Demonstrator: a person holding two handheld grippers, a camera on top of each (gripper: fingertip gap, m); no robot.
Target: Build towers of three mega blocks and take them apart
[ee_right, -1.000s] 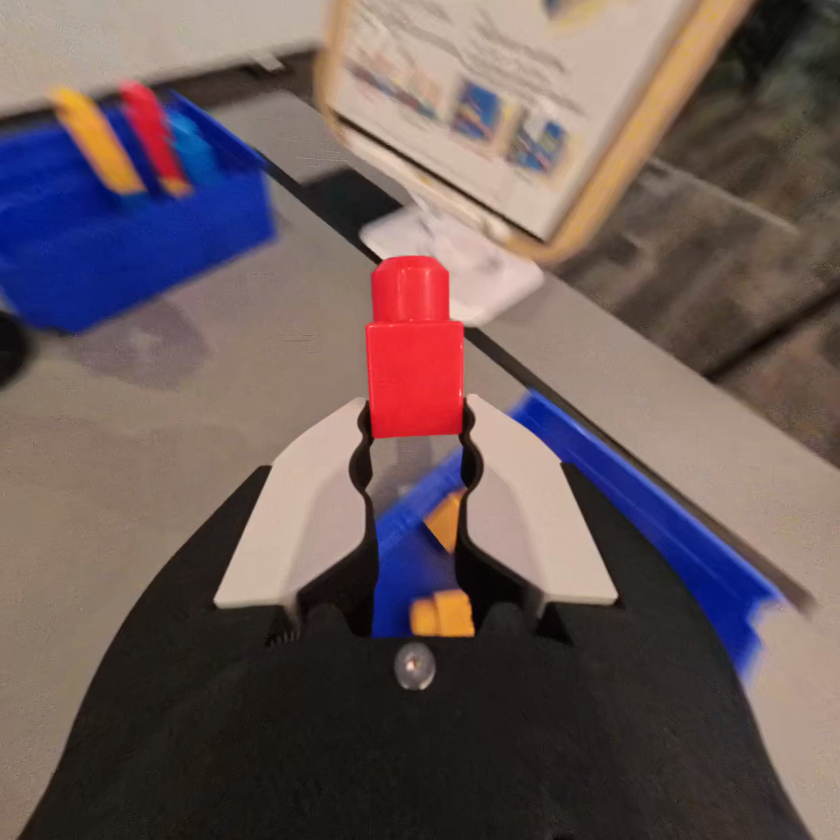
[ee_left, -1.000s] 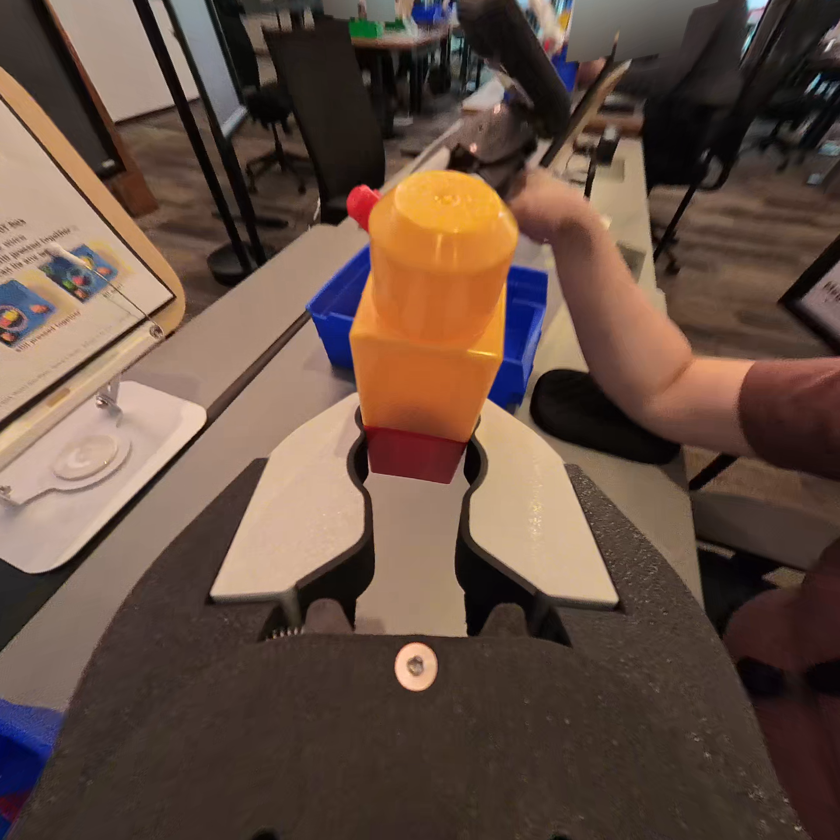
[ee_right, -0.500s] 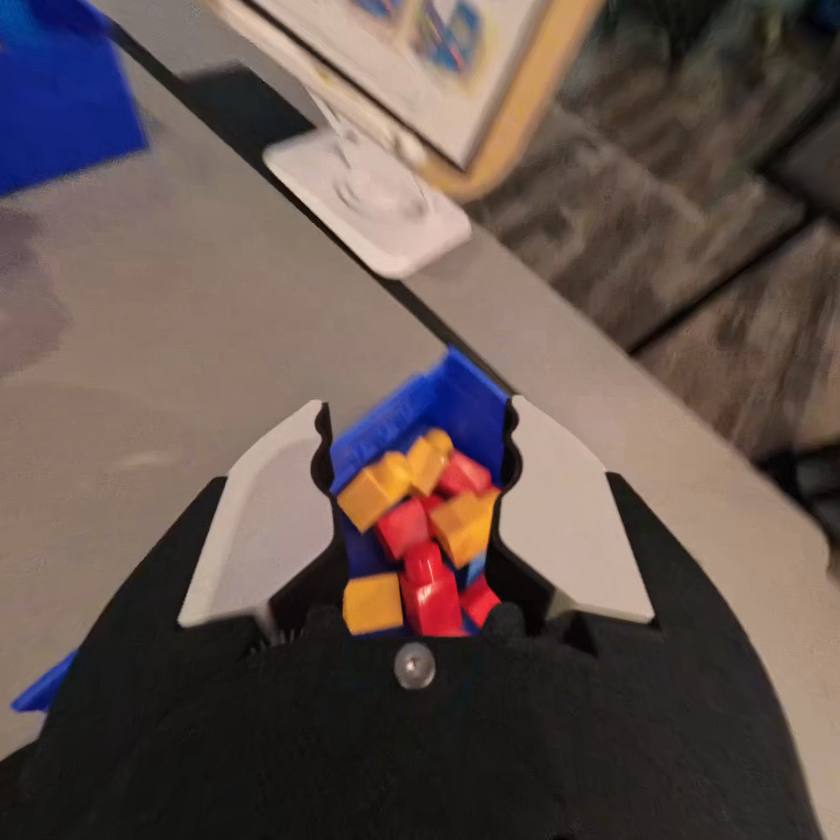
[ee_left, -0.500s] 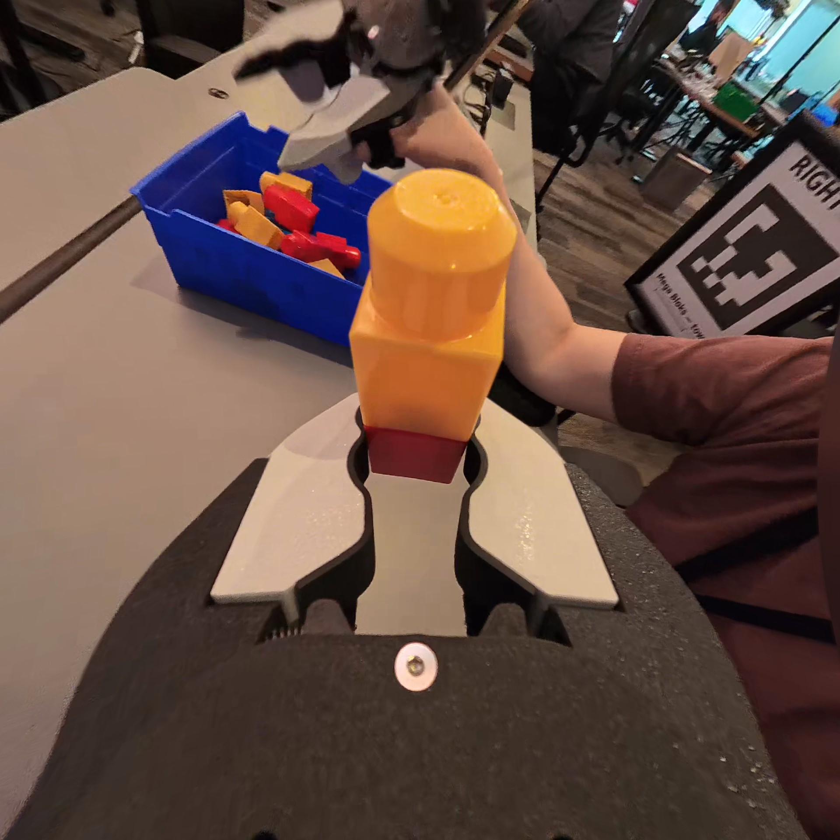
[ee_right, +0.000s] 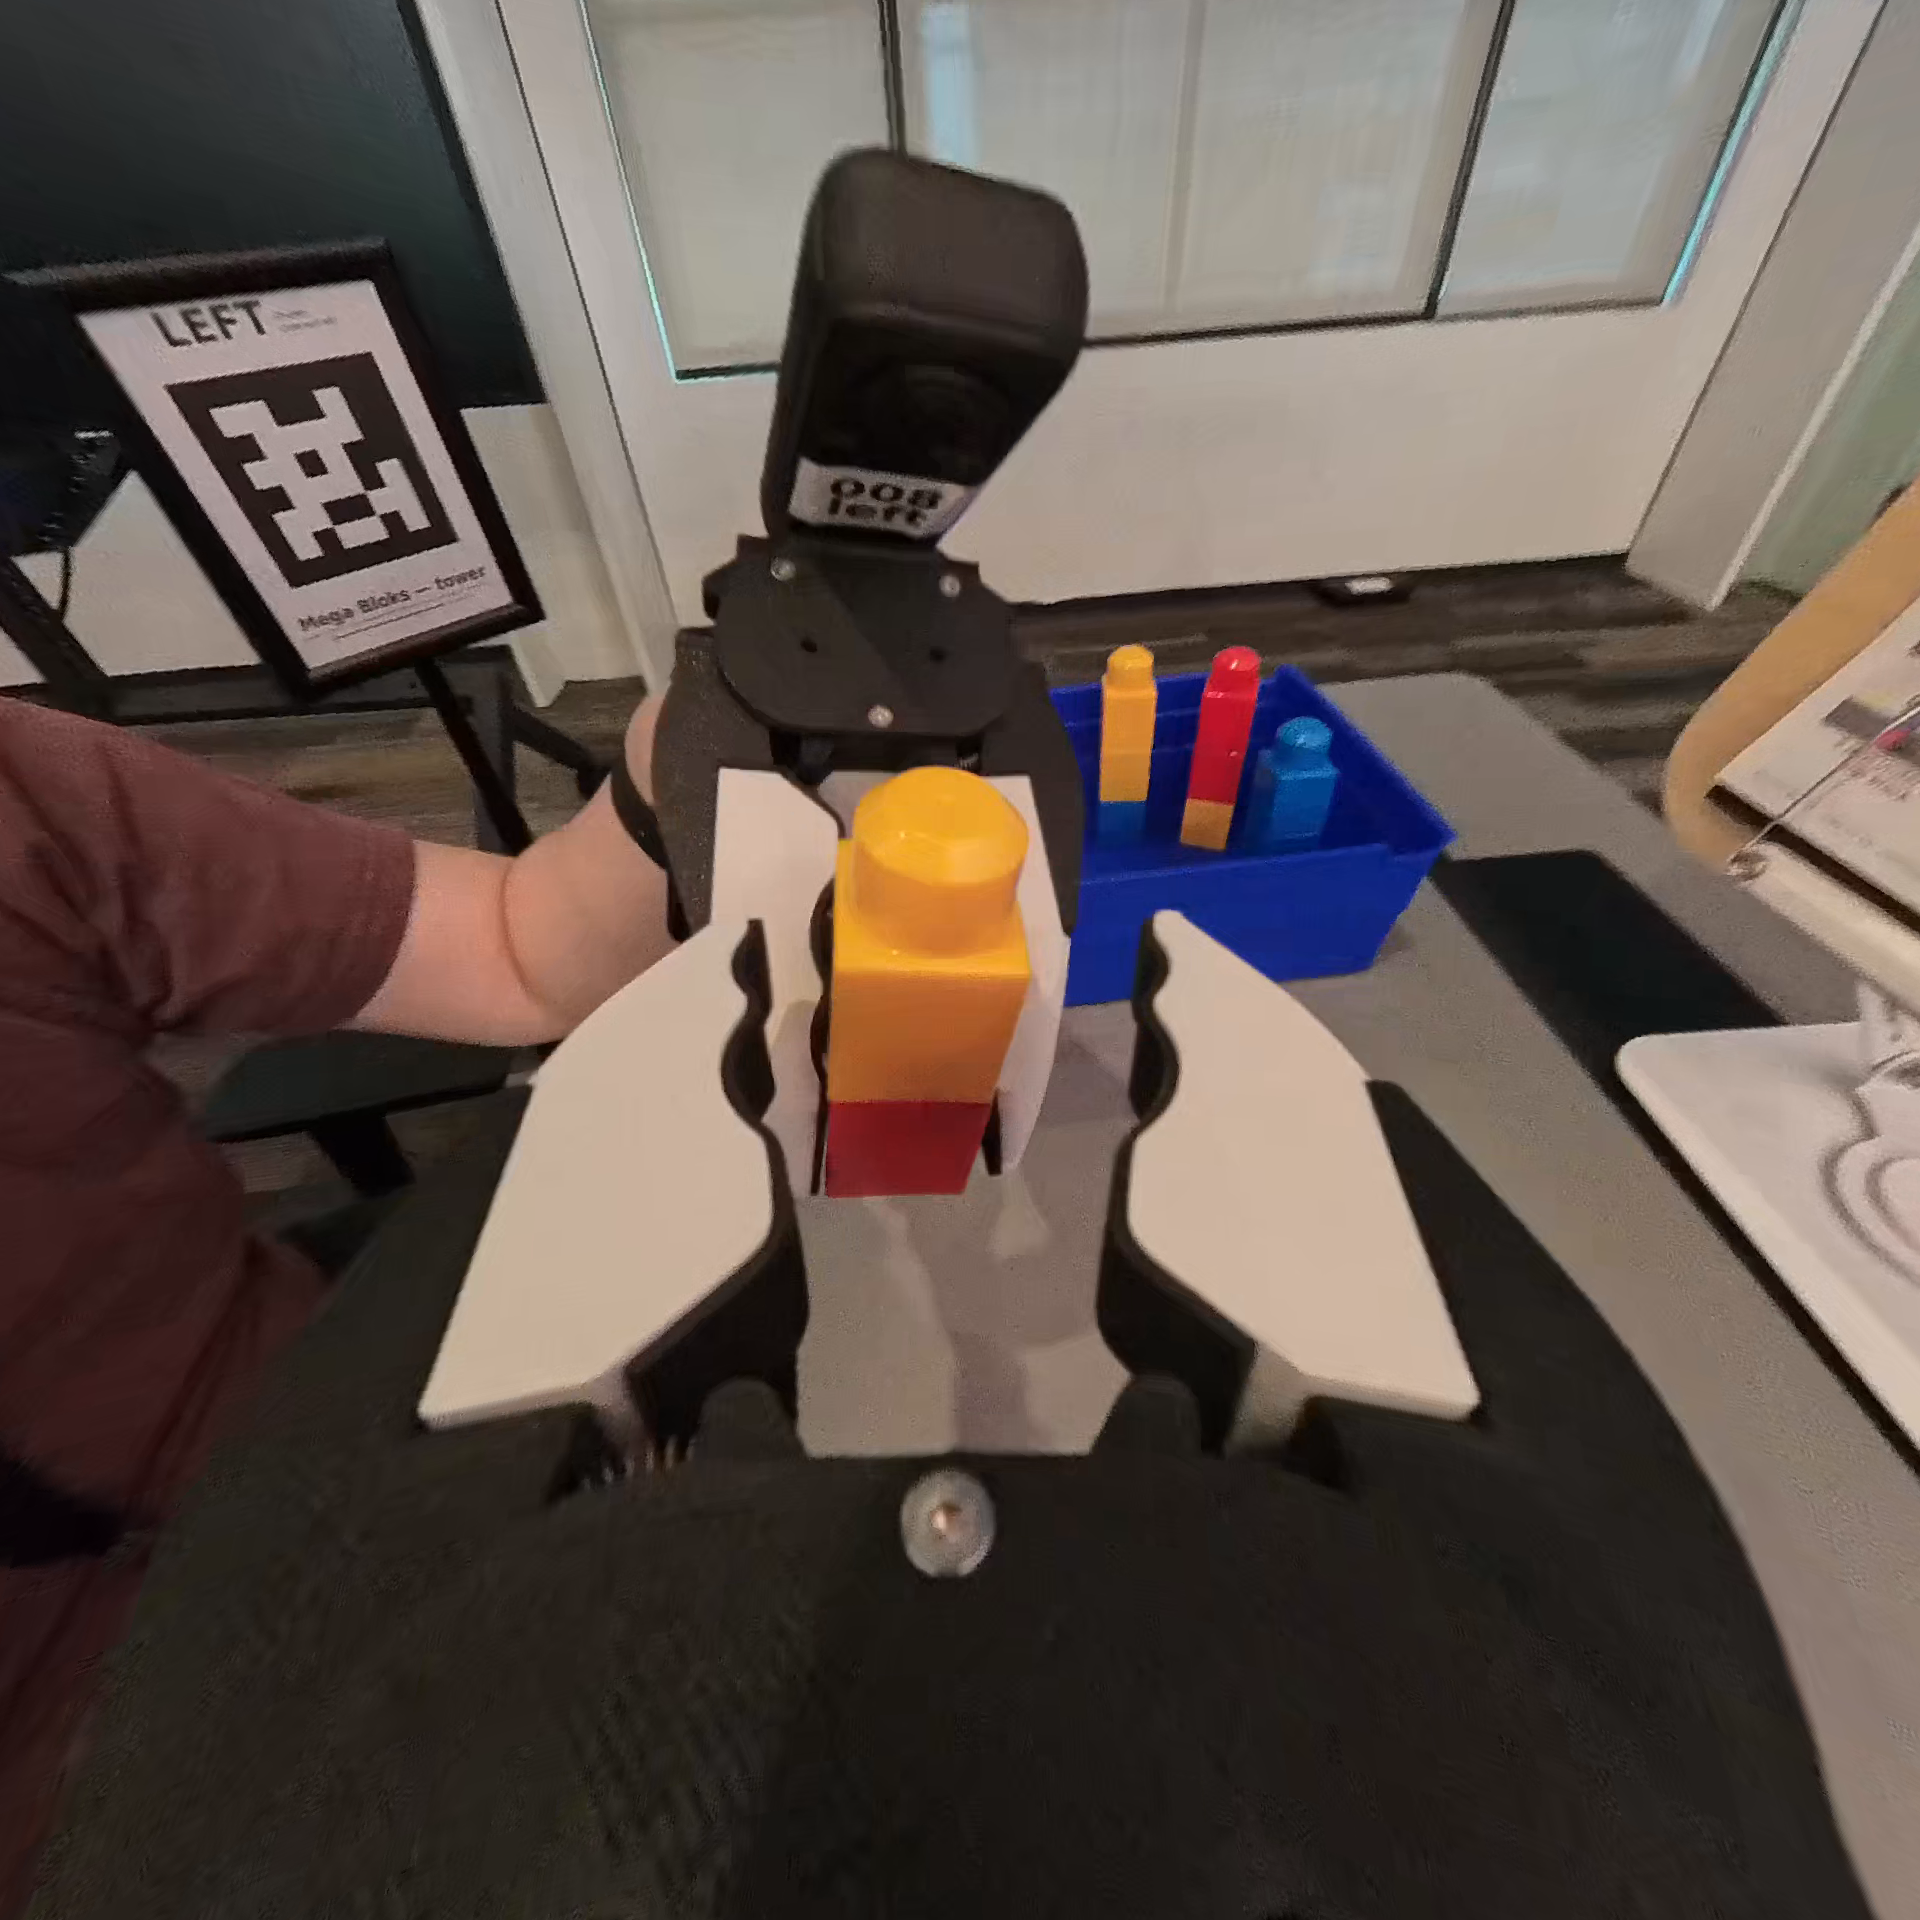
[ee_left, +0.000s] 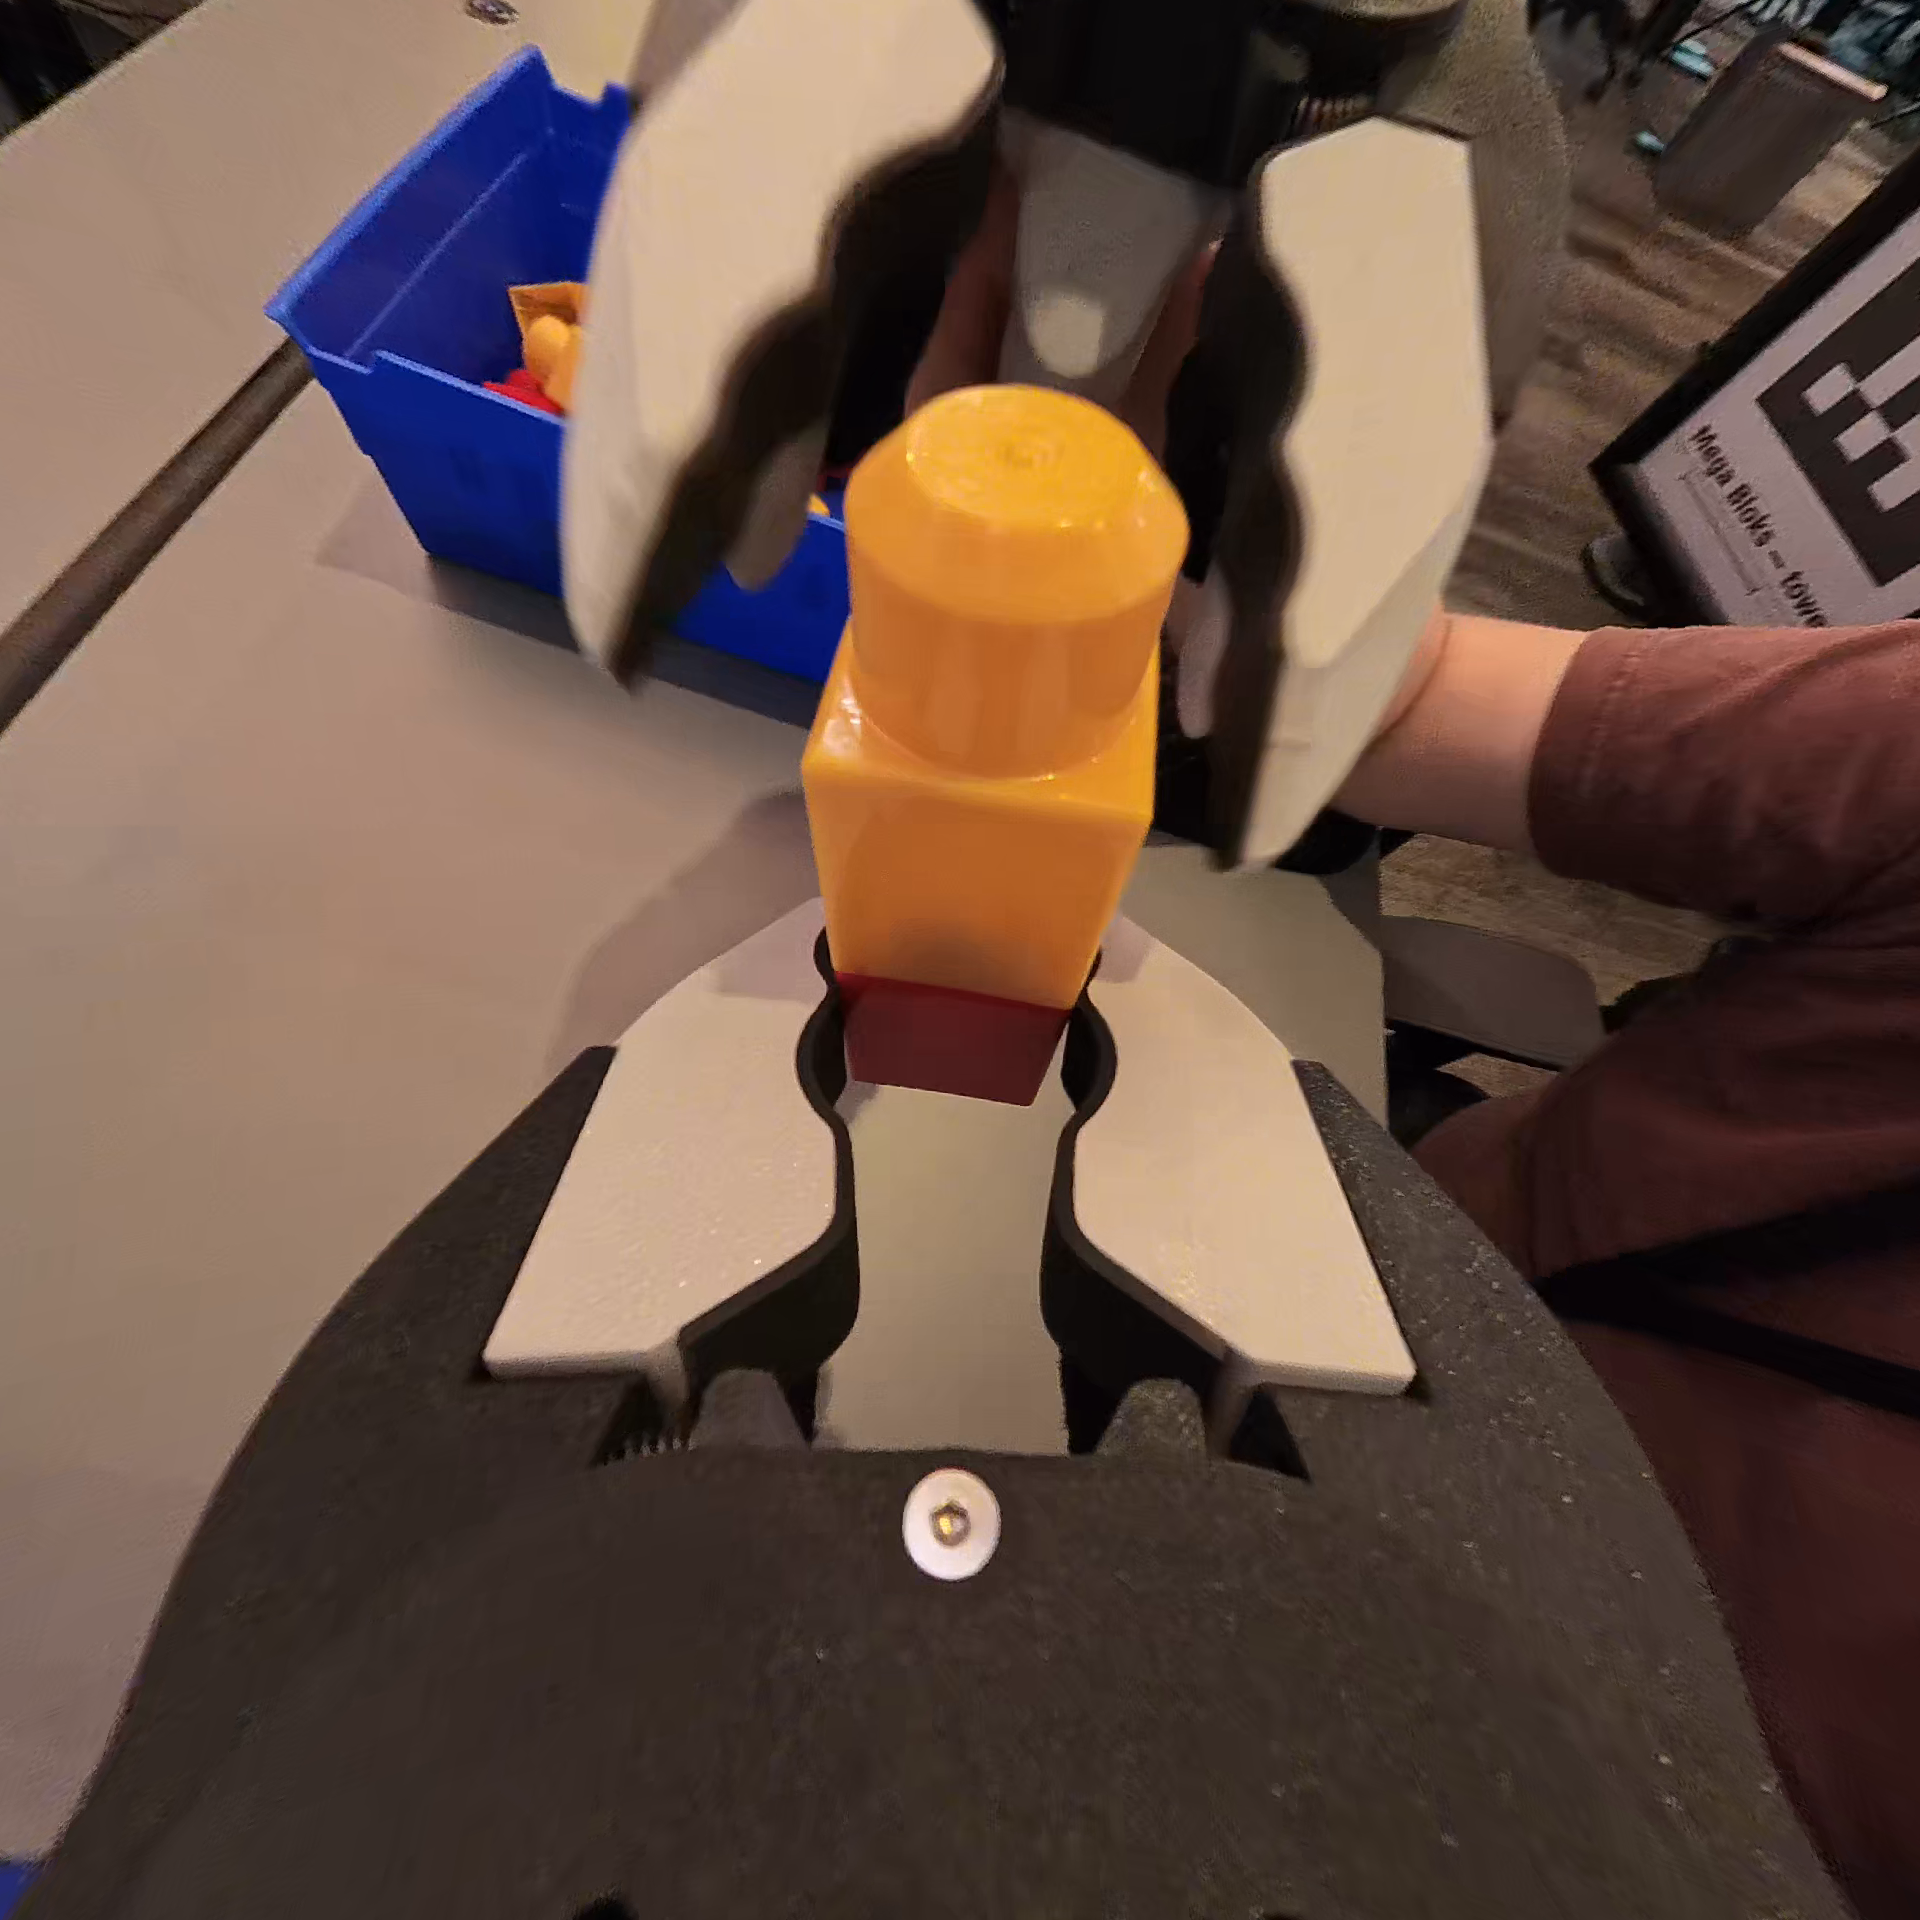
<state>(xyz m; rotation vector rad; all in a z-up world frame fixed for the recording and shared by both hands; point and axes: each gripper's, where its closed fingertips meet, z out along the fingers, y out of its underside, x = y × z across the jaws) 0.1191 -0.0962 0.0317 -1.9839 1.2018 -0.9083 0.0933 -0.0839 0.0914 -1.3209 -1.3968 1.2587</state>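
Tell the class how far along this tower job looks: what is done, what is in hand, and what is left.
Done: built towers stand in the far blue bin, and loose blocks lie in the near blue bin. In hand: the left claw grips the red block under the orange block, while the open right claw straddles the orange one without touching. Left: probably pulling these two apart.

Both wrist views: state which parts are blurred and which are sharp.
Left wrist view: the right gripper near the lens is motion-smeared, the orange block and left gripper crisp. Right wrist view: mostly sharp; edges bend from wide-angle distortion, and the blue bin is slightly soft.
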